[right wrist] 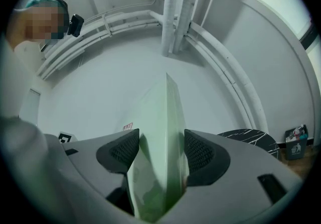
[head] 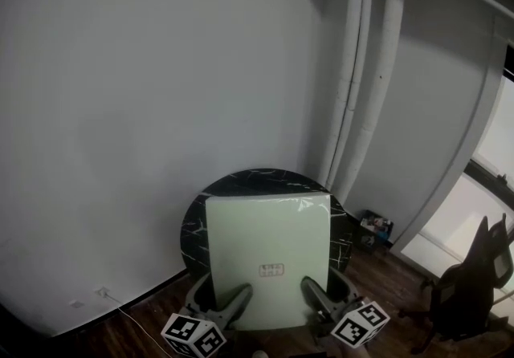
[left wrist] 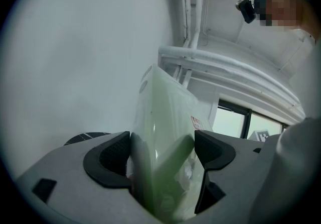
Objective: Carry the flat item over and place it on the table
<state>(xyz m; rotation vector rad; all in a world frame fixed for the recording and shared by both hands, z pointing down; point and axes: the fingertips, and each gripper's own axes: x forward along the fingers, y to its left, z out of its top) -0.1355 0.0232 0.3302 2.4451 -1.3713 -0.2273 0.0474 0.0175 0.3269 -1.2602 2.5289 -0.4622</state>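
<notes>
The left gripper [head: 223,299] and right gripper [head: 324,292] each clamp the near edge of 1 pale green panel [head: 267,240], jaws closed on it from both faces. In the gripper views the panel rises between the jaws, a small label on its face. It hides the middle of the round black table [head: 193,216]; whether they touch is unclear. Beyond stand 2 white pipes [head: 361,91] against the wall [head: 144,107], and a dark chair [head: 474,284] sits at right.

The small red-printed label [head: 271,270] on the panel [head: 267,228] is too small to read; the left cube [head: 193,335] and right cube [head: 360,323] bear square markers.
</notes>
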